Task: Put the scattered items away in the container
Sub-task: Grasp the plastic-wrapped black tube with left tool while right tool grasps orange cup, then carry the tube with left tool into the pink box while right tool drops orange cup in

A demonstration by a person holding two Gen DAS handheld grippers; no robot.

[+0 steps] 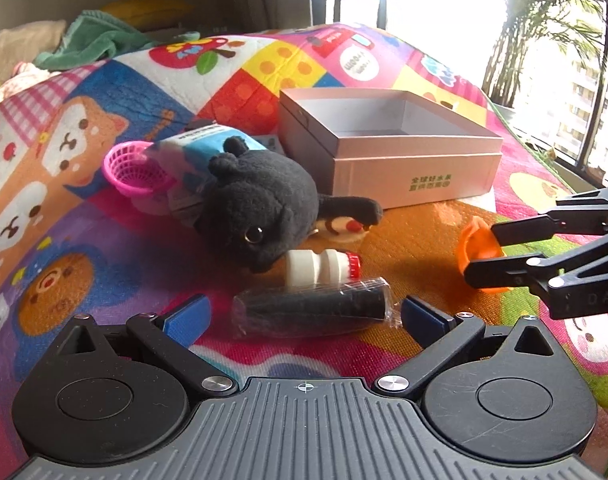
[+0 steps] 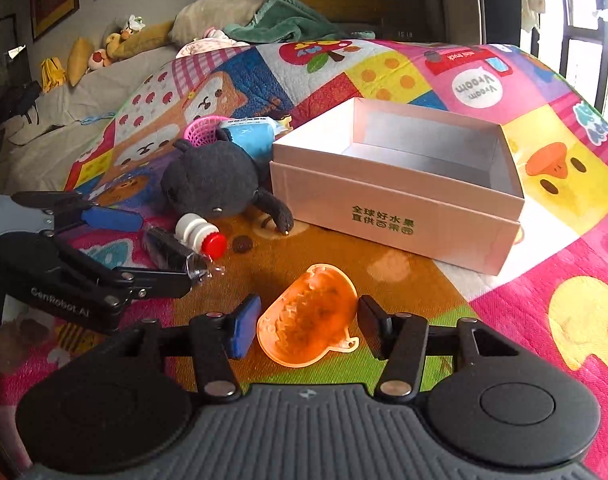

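Note:
My right gripper (image 2: 307, 325) is shut on an orange toy mould (image 2: 305, 322) lying on the play mat, a pad touching each side. From the left wrist view the same gripper (image 1: 483, 254) pinches the mould (image 1: 475, 245) at the right. My left gripper (image 1: 305, 317) stands open and wide around a black roll in clear wrap (image 1: 311, 307), pads apart from it. A small white bottle with a red cap (image 1: 321, 266) lies just beyond the roll. The pink cardboard box (image 1: 415, 182) (image 2: 383, 208) sits open behind, and its inside shows nothing in it.
A black plush toy (image 1: 260, 200) lies left of the box, with a pink toy basket (image 1: 134, 168) and a blue-white pack (image 1: 200, 152) behind it. The colourful mat (image 2: 563, 300) drops off at the right by a window. Pillows and cloths lie at the back.

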